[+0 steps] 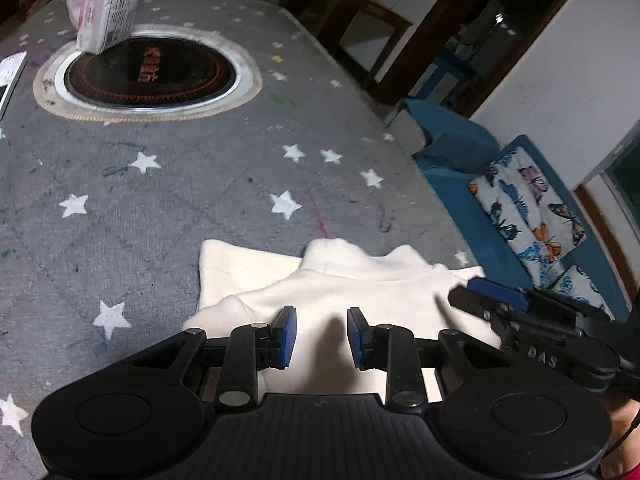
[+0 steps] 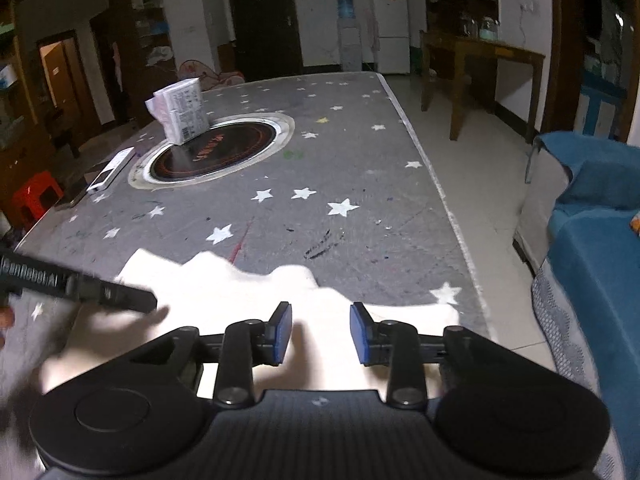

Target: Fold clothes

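Two grippers hover at the table's near edge, left gripper and right gripper both spread, pinching nothing. The cream garment lies beneath them, partly folded and rumpled. Judged between folds: next requires pinching an edge. Farther off sit the hotplate and tissue pack.

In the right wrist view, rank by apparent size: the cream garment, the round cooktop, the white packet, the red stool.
1. cream garment, though it lies nearest the camera
2. round cooktop
3. white packet
4. red stool, partly cut off
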